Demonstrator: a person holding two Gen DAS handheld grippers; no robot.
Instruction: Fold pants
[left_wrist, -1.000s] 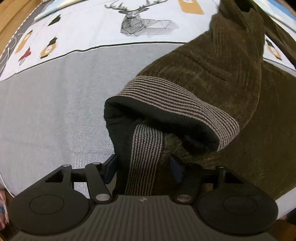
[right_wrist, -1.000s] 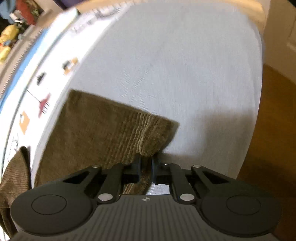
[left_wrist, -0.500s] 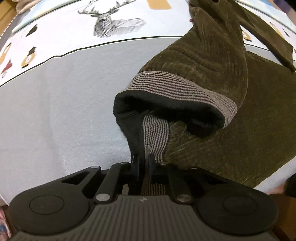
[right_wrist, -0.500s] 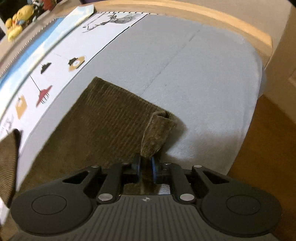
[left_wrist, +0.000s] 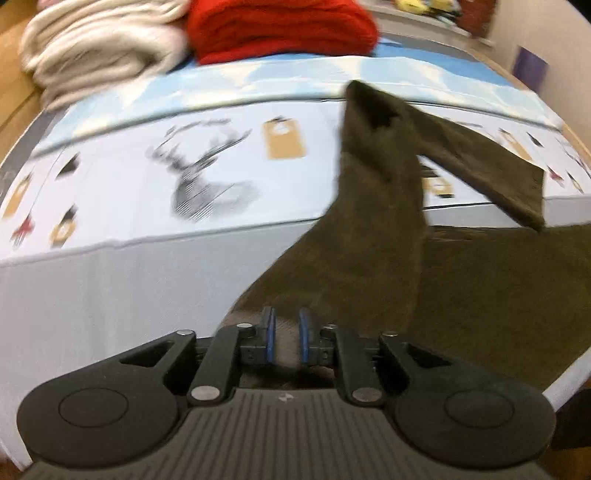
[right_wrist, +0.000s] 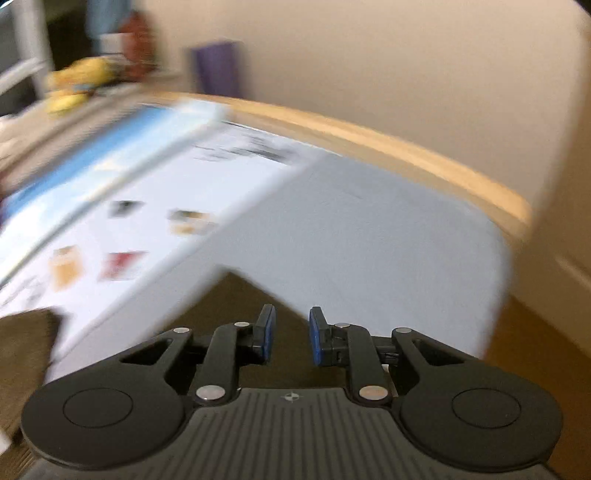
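Pants (left_wrist: 369, 258) made of dark brown ribbed cloth lie on a bed (left_wrist: 110, 295) with a grey cover. In the left view one leg is folded across the rest, and its end points to the right. That view also shows a deer drawing (left_wrist: 207, 177) on the white strip of the cover, plus a red blanket (left_wrist: 280, 26) and a cream blanket (left_wrist: 96, 48) piled at the far end. The right view shows none of those. It shows a brown corner of the pants (right_wrist: 236, 306) on the grey cover, the wooden bed edge (right_wrist: 406, 151), a pale wall (right_wrist: 406, 74) and some yellow things (right_wrist: 77, 81) too blurry to name.

Both tongs have just been opening. The left gripper (left_wrist: 286, 334) has a narrow gap between its blue pads, and the striped waist of the pants shows in that gap, but the pads do not squeeze it. The right gripper (right_wrist: 291, 334) also has a small gap, and it holds nothing, with the pants lying below it.
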